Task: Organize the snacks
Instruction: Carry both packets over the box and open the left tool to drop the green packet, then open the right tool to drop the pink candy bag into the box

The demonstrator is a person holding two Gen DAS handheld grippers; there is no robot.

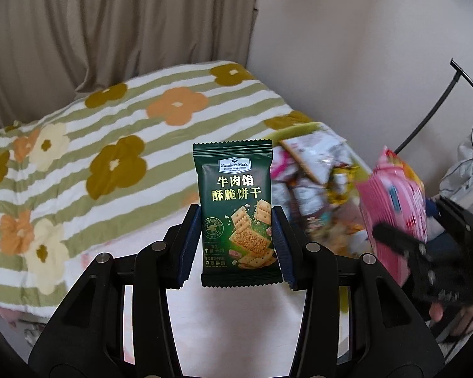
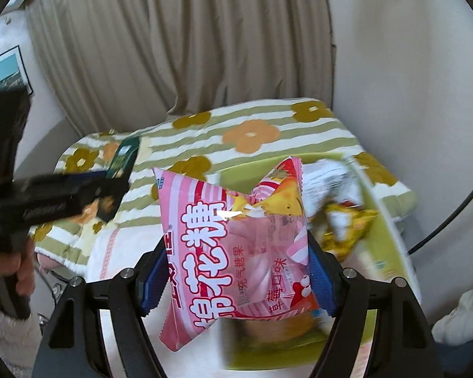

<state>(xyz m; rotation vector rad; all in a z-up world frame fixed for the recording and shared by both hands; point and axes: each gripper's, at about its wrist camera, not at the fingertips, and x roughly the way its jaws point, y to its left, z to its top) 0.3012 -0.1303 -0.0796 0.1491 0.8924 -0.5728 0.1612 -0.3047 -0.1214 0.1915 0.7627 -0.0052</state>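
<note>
My left gripper (image 1: 236, 236) is shut on a dark green cracker packet (image 1: 238, 211), held upright above the bed. My right gripper (image 2: 236, 271) is shut on a pink marshmallow bag (image 2: 233, 245), held above a light green bin (image 2: 384, 245) of snacks. In the left wrist view the pink bag (image 1: 394, 195) and the right gripper (image 1: 403, 242) show blurred at the right. In the right wrist view the left gripper (image 2: 110, 189) with the green packet (image 2: 123, 160) shows at the left. Several loose snack packets (image 1: 315, 176) lie in the bin.
A striped flower-patterned quilt (image 1: 110, 145) covers the far bed. A pale sheet (image 1: 230, 315) lies below the grippers. Beige curtains (image 1: 110, 31) hang behind. A black metal stand (image 1: 441, 104) and white clothes (image 1: 466, 170) are at the right.
</note>
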